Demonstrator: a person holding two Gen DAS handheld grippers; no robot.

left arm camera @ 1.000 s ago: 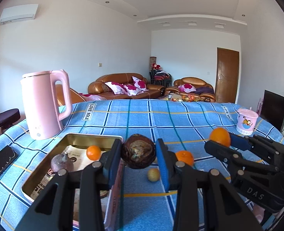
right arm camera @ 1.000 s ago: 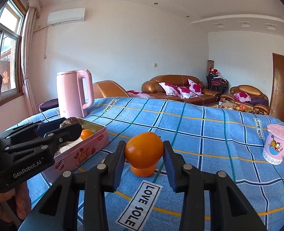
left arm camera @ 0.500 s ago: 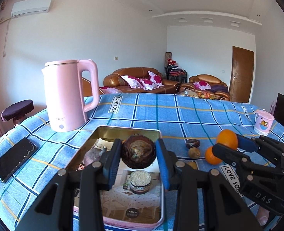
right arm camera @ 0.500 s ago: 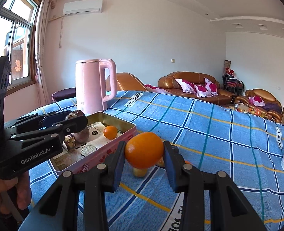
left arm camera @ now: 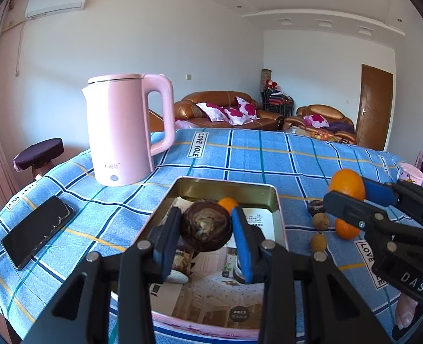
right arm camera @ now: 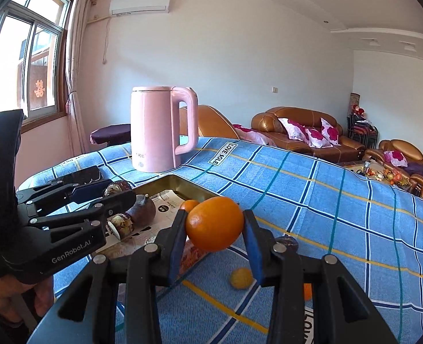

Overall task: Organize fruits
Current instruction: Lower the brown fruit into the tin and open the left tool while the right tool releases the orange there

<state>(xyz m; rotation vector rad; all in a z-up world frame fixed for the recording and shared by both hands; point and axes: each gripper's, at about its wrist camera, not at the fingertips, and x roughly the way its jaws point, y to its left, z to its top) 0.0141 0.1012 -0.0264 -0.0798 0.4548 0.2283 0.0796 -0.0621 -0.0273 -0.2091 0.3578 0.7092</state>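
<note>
Left wrist view: the left gripper (left arm camera: 206, 226) has its jaws clenched on a dark brown round fruit (left arm camera: 206, 227), held above the near half of an open metal tin (left arm camera: 225, 187) that sits on the blue checked surface (left arm camera: 240, 154). A small orange (left arm camera: 227, 203) lies in the far part of the tin, just behind the held fruit. To the right, the right gripper (left arm camera: 352, 192) grasps a large orange (left arm camera: 346, 185) above the cloth. Below it, loose on the surface, lie another orange (left arm camera: 346, 229), two small tan fruits (left arm camera: 320, 221) and a dark one (left arm camera: 315, 207). A pink kettle (left arm camera: 125, 129) stands far left of the tin, and a black phone (left arm camera: 37, 230) lies near the left edge. From the right wrist view, the large orange (right arm camera: 214, 223) hangs just right of the tin's rim (right arm camera: 194, 187).
</note>
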